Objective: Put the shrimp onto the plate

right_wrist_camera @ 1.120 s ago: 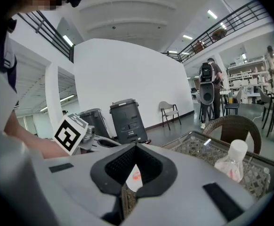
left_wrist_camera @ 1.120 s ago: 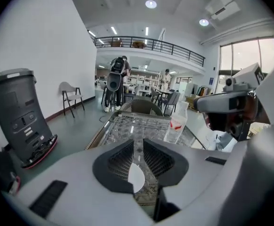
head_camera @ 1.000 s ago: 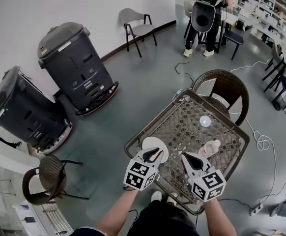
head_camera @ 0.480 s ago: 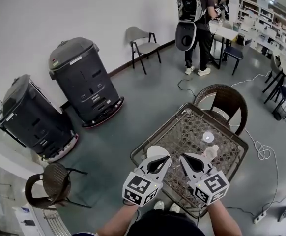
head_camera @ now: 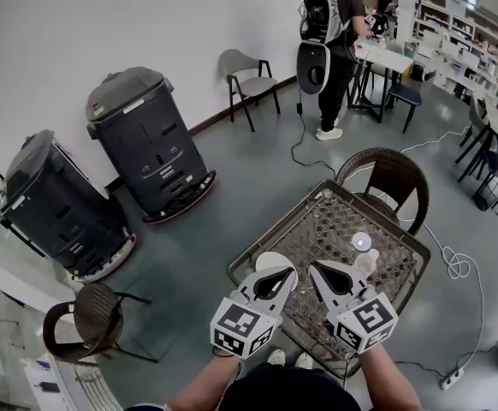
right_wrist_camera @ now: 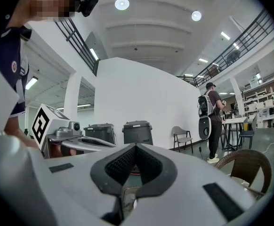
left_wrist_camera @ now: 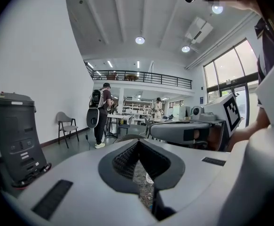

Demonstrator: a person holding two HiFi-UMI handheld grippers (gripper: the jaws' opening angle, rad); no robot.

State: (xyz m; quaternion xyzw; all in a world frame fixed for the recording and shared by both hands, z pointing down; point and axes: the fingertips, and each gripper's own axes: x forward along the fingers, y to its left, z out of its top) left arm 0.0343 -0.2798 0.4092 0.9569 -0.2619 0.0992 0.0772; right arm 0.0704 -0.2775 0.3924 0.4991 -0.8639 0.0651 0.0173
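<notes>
Both forearms rise from the bottom edge of the head view. The left gripper and right gripper are held side by side, their marker cubes nearest the camera and their jaws aimed up-frame over the near corner of the woven table. Each gripper's own view shows its jaws pressed together at the tips with nothing between them. Open floor lies to the left, and a wicker chair stands at the table's far edge. The pale shrimp lies on the table just right of the right gripper's tips. The white plate sits partly under the left gripper's tips.
</notes>
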